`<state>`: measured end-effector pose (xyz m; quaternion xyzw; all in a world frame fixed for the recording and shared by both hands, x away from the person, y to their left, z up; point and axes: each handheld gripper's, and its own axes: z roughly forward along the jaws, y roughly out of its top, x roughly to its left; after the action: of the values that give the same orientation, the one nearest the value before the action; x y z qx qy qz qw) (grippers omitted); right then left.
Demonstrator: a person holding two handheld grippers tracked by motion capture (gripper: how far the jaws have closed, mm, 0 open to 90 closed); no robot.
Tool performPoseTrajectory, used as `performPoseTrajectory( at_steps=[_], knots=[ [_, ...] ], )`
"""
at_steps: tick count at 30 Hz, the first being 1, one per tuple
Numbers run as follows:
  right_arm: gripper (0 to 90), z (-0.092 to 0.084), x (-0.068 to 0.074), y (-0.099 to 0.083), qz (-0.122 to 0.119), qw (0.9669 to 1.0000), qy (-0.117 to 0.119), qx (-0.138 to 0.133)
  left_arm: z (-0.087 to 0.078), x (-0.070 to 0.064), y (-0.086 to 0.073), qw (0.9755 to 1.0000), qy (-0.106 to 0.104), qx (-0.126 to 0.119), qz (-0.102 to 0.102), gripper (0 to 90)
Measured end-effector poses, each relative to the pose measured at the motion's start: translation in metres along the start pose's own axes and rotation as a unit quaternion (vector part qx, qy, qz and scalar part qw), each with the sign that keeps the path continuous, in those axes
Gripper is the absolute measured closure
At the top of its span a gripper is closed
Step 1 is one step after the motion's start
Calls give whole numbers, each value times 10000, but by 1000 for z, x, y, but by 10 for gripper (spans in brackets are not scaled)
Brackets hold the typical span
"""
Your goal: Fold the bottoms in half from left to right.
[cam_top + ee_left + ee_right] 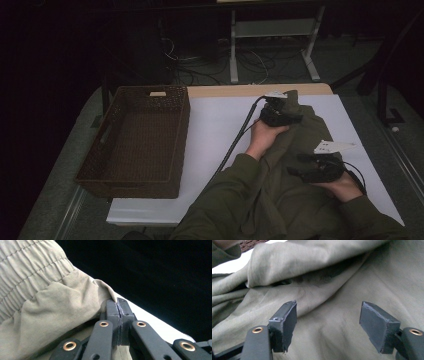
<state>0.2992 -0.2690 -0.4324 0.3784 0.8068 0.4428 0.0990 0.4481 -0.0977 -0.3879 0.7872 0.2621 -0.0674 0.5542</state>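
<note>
Left gripper [280, 112] fingers pinch the olive garment [287, 170] edge; right gripper [328, 327] fingers spread wide above the cloth.

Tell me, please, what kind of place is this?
Probably a lab or workshop set up for recording, not a home. A white-covered table holds an olive-green garment and a brown woven basket. Behind it, loose cables lie on the floor by a metal stand.

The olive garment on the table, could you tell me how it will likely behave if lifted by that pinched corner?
The olive garment lies in soft folds, so it will probably hang limp and trail. The left gripper pinches only a thin edge, which might slip. It looks light, thin cloth.
</note>
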Motion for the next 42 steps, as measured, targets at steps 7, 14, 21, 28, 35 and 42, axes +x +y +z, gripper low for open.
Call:
performPoseTrajectory(
  at_steps=[7, 14, 21, 28, 35, 42],
  knots=[
    [297, 0, 0, 0, -12, 10000, 17, 1, 13, 1, -6, 9999, -43, 160, -4, 883],
    [297, -1, 0, 0, 10, 10000, 18, -34, 13, 1, -6, 9999, 51, 104, 85, 731],
    [297, -1, 0, 0, 2, 10000, 16, -15, -1, 4, -3, 9997, 109, 116, 169, 560],
    [285, 0, 0, 0, 17, 10000, -16, -8, -17, 6, -6, 9989, 168, 281, 340, 429],
    [261, 0, -1, 0, 64, 9999, -100, -2, -32, 3, -12, 9979, 323, 319, 458, 266],
    [261, 1, -1, 0, 61, 9999, -100, 20, -51, 6, -23, 9967, 524, 356, 512, 127]
  ],
)
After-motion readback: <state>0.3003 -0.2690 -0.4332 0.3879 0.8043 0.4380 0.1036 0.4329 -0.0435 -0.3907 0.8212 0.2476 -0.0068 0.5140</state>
